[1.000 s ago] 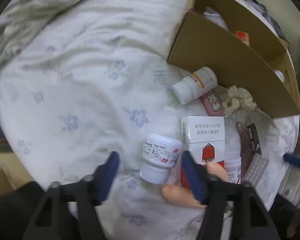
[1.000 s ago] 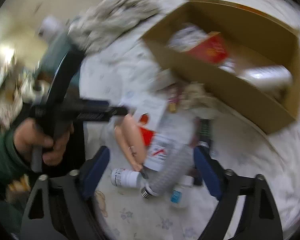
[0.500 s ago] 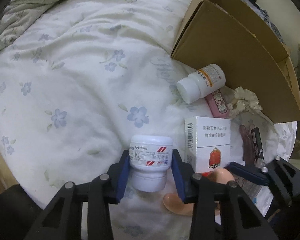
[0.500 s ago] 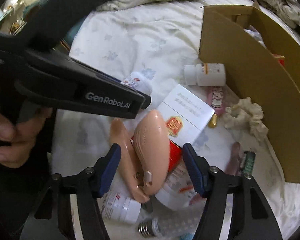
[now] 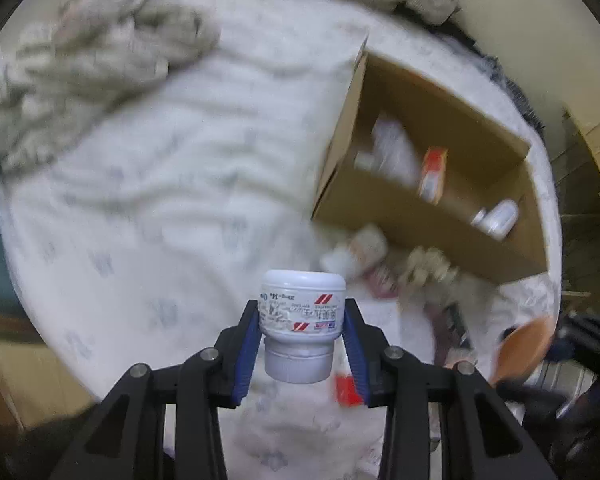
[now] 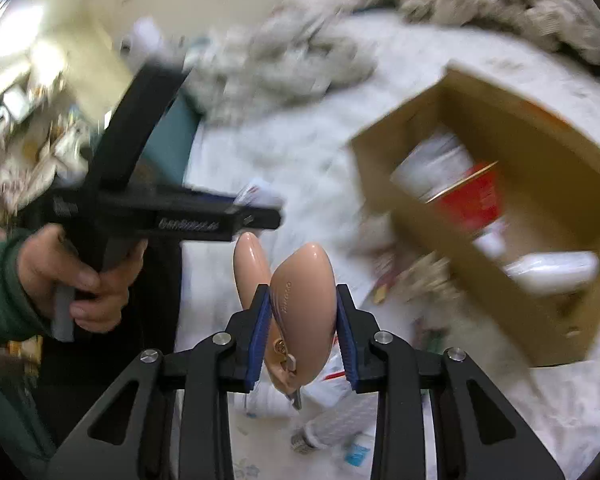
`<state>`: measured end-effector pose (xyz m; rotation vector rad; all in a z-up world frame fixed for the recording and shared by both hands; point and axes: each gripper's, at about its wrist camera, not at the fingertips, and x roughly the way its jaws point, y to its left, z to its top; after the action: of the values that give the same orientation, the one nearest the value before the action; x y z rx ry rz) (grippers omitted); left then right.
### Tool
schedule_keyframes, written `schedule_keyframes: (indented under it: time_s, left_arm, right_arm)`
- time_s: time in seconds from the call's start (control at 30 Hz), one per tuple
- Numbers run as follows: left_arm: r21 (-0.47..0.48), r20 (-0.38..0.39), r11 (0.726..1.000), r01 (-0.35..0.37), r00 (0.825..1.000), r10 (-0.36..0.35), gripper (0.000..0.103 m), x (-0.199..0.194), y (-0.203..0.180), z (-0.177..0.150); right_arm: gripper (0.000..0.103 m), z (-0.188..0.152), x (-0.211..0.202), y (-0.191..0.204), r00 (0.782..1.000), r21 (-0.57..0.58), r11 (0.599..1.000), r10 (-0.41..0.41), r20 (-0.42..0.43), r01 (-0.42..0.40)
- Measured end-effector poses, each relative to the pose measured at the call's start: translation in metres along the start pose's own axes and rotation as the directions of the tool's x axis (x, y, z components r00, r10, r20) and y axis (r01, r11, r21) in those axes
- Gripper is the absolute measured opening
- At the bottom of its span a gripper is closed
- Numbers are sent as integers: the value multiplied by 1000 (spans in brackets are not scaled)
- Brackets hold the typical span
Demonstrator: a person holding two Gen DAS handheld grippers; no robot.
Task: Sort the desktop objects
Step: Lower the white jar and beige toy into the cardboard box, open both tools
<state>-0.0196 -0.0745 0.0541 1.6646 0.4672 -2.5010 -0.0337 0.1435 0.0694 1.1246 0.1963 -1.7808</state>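
Note:
My left gripper (image 5: 302, 346) is shut on a white jar (image 5: 300, 320) with a red-striped label and holds it above the white flowered bedsheet (image 5: 160, 208). My right gripper (image 6: 302, 334) is shut on a peach-coloured plastic hair clip (image 6: 304, 312) and holds it off the bed. An open cardboard box (image 5: 432, 216) lies ahead to the right, also in the right wrist view (image 6: 520, 240), with a red-and-white packet (image 5: 434, 174) and a white bottle (image 5: 498, 218) inside. The left gripper tool (image 6: 148, 216) shows in the right wrist view, held by a hand (image 6: 84, 276).
Several loose items lie in front of the box: a white bottle (image 5: 364, 250), a cream scrunchie (image 5: 428, 270), a ribbed bulb (image 6: 340, 420). A crumpled grey blanket (image 5: 100, 68) covers the far side of the bed. Both views are motion-blurred.
Both grippers have risen off the bed with their loads. The right gripper shut on the peach clip and lifted it; the left lifted the jar it had closed on.

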Motion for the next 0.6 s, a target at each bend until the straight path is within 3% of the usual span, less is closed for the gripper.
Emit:
schedule_keyframes:
  time_s: [0.1, 0.23, 0.3, 0.33, 0.43, 0.6]
  left_arm:
    - [15, 42, 1000, 18, 999, -19, 40, -7, -17, 19]
    - [43, 62, 999, 24, 998, -27, 40, -7, -39, 42]
    - [61, 72, 998, 24, 997, -28, 40, -5, -52, 50]
    - [70, 73, 997, 28, 997, -33, 40, -3, -57, 52]
    - [94, 75, 995, 31, 996, -38, 40, 9, -73, 62]
    - [128, 66, 991, 33, 997, -42, 40, 29, -100, 78]
  right_arm:
    - [31, 12, -34, -32, 994, 98, 994, -53, 92, 44]
    - [30, 25, -61, -73, 969, 254, 961, -161, 185, 111]
    - [21, 28, -70, -90, 956, 313, 941, -204, 210, 132]
    - [10, 28, -75, -97, 951, 336, 932, -217, 219, 136]
    - [10, 26, -89, -113, 945, 381, 914, -239, 224, 141]
    - [10, 28, -77, -126, 958, 416, 898, -231, 169, 143]
